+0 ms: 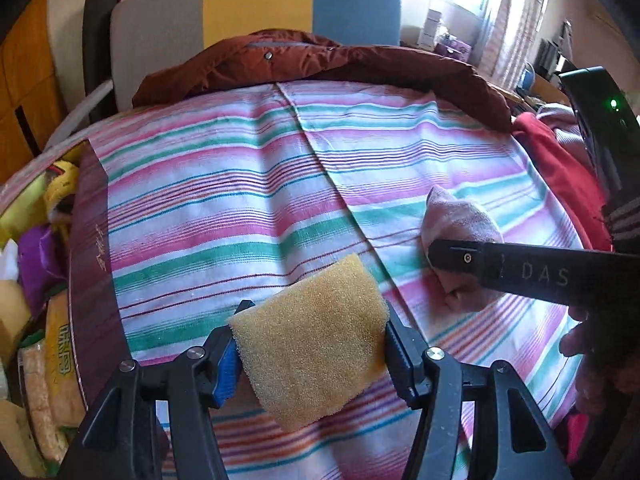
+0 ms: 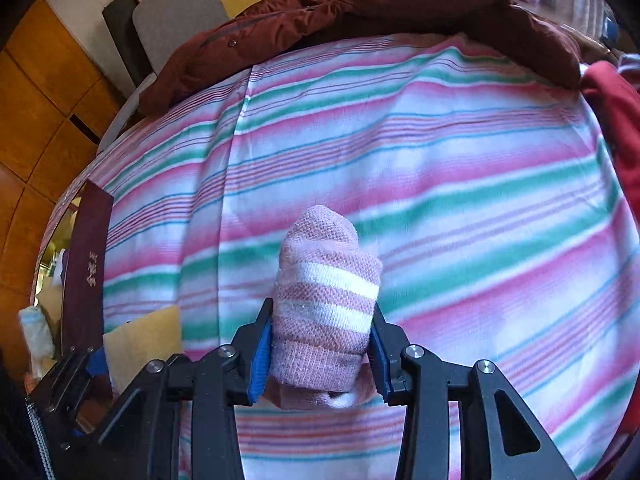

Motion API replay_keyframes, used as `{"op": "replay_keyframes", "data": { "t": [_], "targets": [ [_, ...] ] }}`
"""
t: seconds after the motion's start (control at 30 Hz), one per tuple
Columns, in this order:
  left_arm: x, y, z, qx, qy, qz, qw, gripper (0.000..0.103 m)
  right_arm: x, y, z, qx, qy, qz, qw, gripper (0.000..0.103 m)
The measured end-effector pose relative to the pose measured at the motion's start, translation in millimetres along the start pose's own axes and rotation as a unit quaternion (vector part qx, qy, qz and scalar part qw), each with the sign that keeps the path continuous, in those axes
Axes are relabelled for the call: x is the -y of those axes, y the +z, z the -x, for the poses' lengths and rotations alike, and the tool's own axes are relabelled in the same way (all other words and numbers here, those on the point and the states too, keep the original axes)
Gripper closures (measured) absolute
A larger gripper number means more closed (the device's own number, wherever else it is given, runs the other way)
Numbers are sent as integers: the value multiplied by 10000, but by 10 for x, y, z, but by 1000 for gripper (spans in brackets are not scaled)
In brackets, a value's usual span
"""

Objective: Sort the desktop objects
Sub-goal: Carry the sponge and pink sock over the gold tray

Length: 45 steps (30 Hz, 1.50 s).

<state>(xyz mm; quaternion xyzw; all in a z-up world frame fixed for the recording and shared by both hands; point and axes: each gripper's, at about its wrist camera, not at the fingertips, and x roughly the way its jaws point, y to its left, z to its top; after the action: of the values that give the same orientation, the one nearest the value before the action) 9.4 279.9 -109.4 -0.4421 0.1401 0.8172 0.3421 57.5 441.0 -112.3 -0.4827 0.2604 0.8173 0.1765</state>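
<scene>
- The left gripper (image 1: 310,344) is clamping a yellow sponge (image 1: 316,340) between its pads, above the striped cloth (image 1: 224,184).
- The right gripper (image 2: 320,344) is squeezing a rolled pink sock (image 2: 326,300) over the same cloth.
- A dark red jacket (image 1: 320,60) is lying along the cloth's far edge.

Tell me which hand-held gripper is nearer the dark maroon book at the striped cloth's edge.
Left. The left hand-held gripper, clamping a yellow foam sponge, sits near the dark maroon book. The right hand-held gripper, holding a pink striped sock, is farther off, beyond the left one.
</scene>
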Motion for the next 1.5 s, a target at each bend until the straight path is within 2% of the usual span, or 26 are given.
{"op": "replay_keyframes", "data": {
  "t": [0.3,0.63,1.0,1.27,1.5],
  "targets": [
    [68,-137,112,201,-15,-248,9995,42,-27,-349,162,200,79,-144,9997,61],
    [145,-229,174,261,11,-460,9986,42,-58,-564,232,331,52,-103,9994,61],
    [237,-283,449,573,-88,-666,9961,42,-22,-728,310,473,213,-212,9984,61],
    [167,-269,766,842,-135,-574,9947,42,-27,-754,344,508,286,-290,9979,61],
    [-85,-209,1124,1188,-42,-241,9926,42,-90,-674,382,507,510,-333,9969,62]
  ]
}}
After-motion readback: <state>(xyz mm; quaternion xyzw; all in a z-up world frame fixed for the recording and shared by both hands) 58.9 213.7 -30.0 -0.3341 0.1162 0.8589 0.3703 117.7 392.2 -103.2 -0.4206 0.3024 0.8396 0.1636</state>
